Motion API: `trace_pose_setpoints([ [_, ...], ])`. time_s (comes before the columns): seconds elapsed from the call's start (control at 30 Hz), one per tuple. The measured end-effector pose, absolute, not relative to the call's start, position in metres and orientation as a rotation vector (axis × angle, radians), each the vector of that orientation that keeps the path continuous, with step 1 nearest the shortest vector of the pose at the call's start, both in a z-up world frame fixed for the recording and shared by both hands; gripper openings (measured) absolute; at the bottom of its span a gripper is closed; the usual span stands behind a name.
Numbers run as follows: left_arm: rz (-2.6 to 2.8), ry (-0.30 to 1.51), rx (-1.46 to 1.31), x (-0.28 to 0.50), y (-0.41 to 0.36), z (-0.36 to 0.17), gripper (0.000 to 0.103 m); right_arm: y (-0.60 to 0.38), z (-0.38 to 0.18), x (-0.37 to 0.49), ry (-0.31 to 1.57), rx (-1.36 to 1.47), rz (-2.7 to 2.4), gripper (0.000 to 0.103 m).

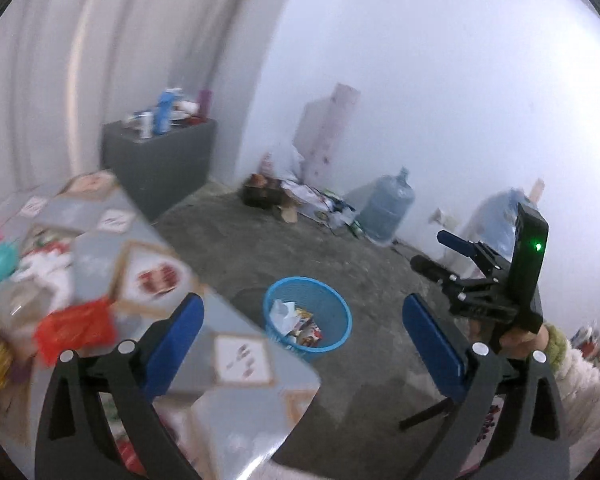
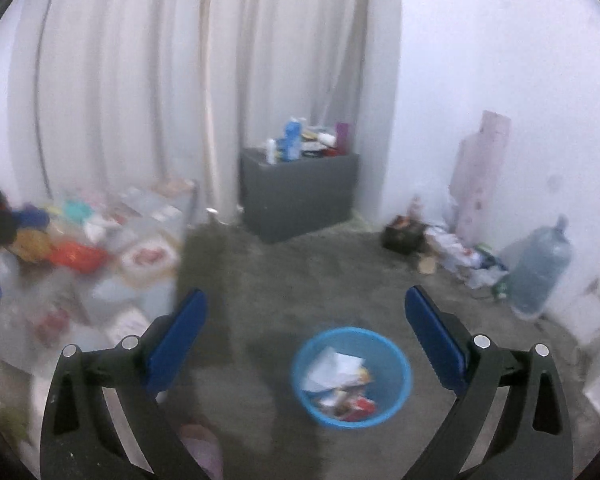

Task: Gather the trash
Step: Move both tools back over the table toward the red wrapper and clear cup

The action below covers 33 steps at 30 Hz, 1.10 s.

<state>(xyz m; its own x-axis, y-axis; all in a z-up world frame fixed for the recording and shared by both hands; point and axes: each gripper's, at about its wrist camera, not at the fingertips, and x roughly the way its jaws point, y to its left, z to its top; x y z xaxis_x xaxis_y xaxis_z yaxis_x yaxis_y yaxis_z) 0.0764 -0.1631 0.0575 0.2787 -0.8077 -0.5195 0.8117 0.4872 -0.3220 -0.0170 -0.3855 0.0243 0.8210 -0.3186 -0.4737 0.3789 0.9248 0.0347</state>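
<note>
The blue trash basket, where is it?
The round blue plastic trash basket stands on the grey floor, right of the patterned table. In the right wrist view it sits low between the open tongs.

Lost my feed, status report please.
Left gripper open, empty. Right gripper open, empty, above the blue bin. Bin holds wrappers; red wrapper on table. Nothing blocking.

the bin (image 1: pixel 332 304) was light blue, the cabinet (image 1: pixel 160 160) dark grey, the bag (image 1: pixel 74 326) red, the bench (image 1: pixel 236 404) grey with red-marked diamond tiles.
</note>
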Motion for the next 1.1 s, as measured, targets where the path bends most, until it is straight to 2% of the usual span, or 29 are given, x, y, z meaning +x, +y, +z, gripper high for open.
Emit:
trace_pose_setpoints([
  [0.17, -1.037, 0.649, -0.017, 0.081, -0.091, 0.06, 0.098, -0.355, 0.048, 0.001, 0.437, 0.113, -0.276, 0.095],
  [0.33, -0.979, 0.563, 0.18, 0.09, -0.048, 0.061, 0.098, -0.32, 0.059, 0.027, 0.47, 0.001, -0.111, 0.095],
  [0.5, -1.013, 0.489, 0.527, 0.111, -0.036, 0.063, 0.098, -0.282, 0.065, 0.059, 0.481, -0.175, 0.127, 0.095],
  [0.77, -1.147, 0.546, 0.848, 0.17, -0.045, 0.042, 0.098, -0.212, 0.047, 0.127, 0.549, -0.443, 0.469, 0.094],
  [1.1, -1.183, 0.649, 0.987, 0.245, -0.069, -0.002, 0.097, -0.183, -0.005, 0.22, 0.706, -0.49, 0.727, 0.075],
])
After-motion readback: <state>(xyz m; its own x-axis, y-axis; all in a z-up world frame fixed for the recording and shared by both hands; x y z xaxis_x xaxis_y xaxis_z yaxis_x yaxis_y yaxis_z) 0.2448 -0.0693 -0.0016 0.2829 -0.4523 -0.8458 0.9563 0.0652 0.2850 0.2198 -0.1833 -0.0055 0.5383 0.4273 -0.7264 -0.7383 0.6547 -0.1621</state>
